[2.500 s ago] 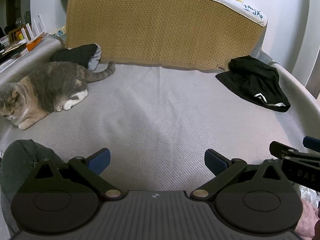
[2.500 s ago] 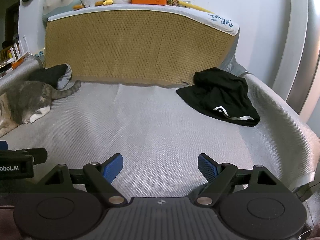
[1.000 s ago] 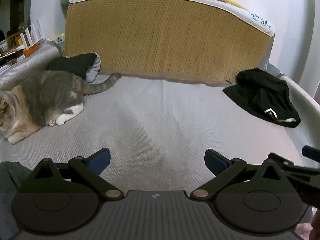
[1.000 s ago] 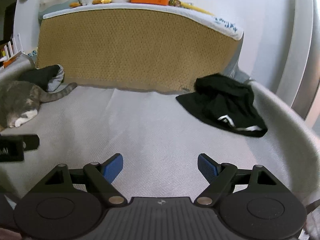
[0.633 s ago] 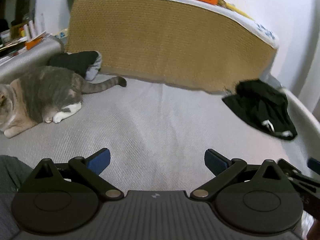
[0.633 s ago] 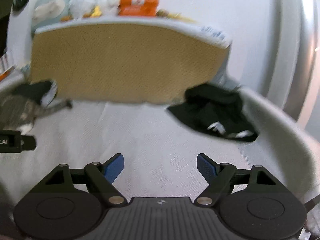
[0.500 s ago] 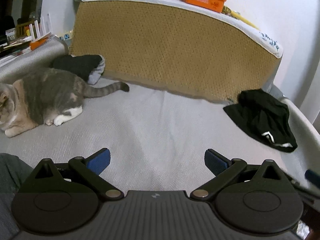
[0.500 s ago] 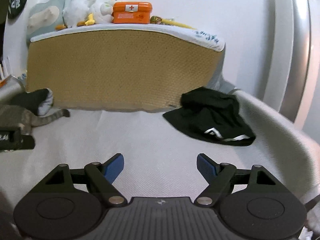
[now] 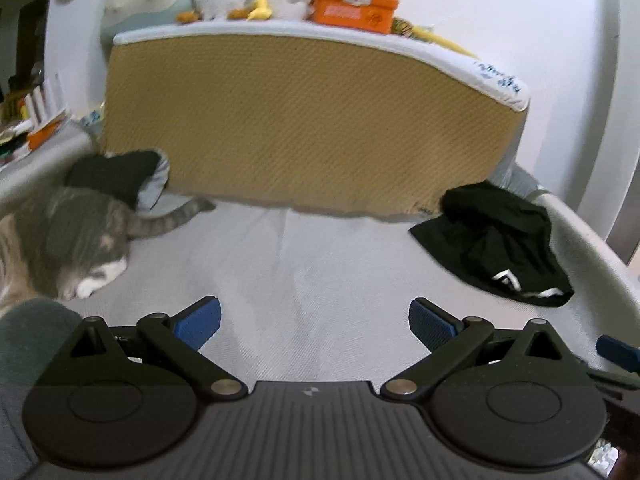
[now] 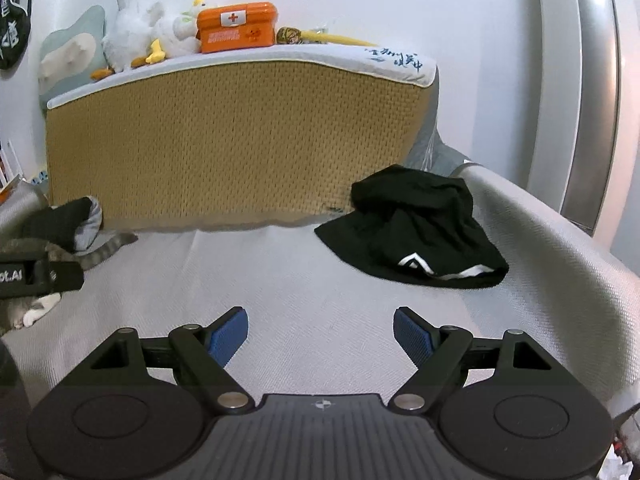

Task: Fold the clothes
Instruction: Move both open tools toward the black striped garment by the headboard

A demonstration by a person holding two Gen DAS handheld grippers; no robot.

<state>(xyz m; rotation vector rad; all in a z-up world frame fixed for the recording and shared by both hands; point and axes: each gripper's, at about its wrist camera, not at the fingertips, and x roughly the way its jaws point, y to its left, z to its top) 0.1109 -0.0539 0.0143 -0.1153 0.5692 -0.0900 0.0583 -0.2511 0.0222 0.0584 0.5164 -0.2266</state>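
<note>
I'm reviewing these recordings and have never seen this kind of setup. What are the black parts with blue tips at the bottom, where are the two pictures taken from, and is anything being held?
No robot here: a person carries a two-finger gripper in each hand, each with a fisheye camera looking forward along its fingers. One picture comes from the left gripper, the other from the right gripper. The blue tips are finger pads. Both grippers are open and hold nothing. Ahead lies a grey bed cover with crumpled black shorts at right, a cat at left, and another dark garment behind the cat.
</note>
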